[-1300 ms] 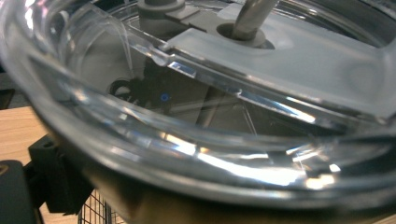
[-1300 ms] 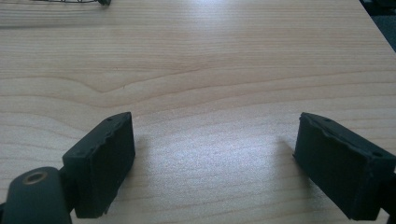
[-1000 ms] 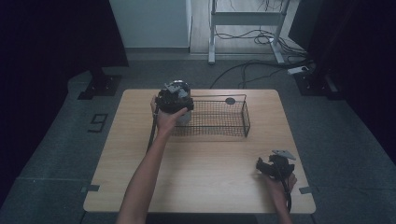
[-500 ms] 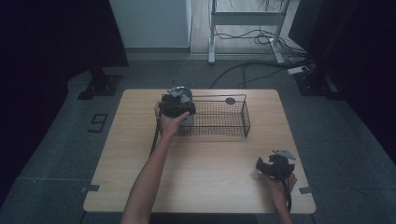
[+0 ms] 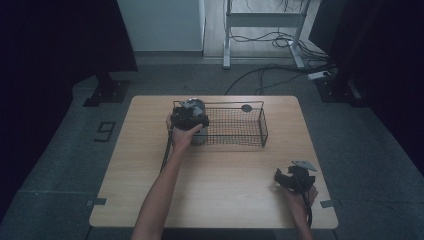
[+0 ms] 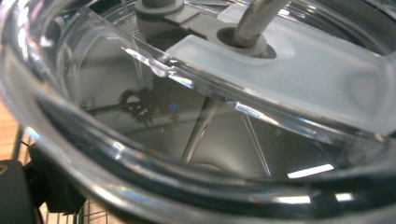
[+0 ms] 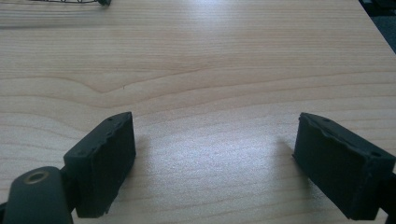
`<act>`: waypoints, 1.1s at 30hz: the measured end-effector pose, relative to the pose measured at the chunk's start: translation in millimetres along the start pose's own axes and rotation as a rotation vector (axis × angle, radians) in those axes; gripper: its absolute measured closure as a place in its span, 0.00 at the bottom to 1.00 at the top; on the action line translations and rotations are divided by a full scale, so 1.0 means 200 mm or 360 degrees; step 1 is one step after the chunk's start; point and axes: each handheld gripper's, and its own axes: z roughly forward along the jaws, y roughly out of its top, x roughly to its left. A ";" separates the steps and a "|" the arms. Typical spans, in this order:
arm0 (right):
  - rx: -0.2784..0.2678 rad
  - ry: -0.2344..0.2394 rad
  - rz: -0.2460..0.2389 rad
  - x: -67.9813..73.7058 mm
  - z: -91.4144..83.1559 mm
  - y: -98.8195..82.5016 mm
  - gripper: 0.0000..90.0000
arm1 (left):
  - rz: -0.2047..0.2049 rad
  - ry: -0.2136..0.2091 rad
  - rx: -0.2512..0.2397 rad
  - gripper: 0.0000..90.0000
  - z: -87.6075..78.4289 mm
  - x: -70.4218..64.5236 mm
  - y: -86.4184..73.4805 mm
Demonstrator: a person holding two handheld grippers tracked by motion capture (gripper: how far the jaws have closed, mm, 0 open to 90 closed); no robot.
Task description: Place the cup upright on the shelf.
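Clear plastic lid (image 6: 289,70) crowds my left gripper (image 5: 189,118) view; the tumbler (image 5: 195,107) sits at the wire basket (image 5: 240,145)'s left end, though I cannot tell how those jaws stand. I'd lower it straight and slowly, keeping clear of the rim wires. My right gripper (image 5: 289,179), jaws wide, rests on the open near-right table (image 5: 225,200).

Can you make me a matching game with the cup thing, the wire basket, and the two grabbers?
Things:
1. clear tumbler
2. wire basket
3. right gripper
4. small dark disc

Places or states:
a. jaws wide apart, nothing between them
b. at the basket's left end, under the left gripper
c. by the basket's far rim
d. on the table's far half

Pairs: 1-b, 2-d, 3-a, 4-c
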 end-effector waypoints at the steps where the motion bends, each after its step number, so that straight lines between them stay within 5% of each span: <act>1: 0.0000 -0.0001 0.0000 0.00 0.00 0.00 0.14 | 0.0007 0.0000 0.0003 0.04 0.00 -0.01 0.00; 7: -0.0002 -0.0003 0.0004 0.00 0.00 0.00 0.14 | 0.0066 0.0008 -0.0024 0.04 -0.01 -0.02 -0.04; 22: -0.0002 -0.0005 0.0006 0.00 0.00 0.00 0.14 | 0.0061 -0.0018 -0.0071 0.03 -0.04 -0.01 -0.07; 33: 0.0000 -0.0004 0.0007 0.00 0.00 0.00 0.14 | 0.0072 -0.0052 -0.0216 0.00 -0.18 0.00 -0.03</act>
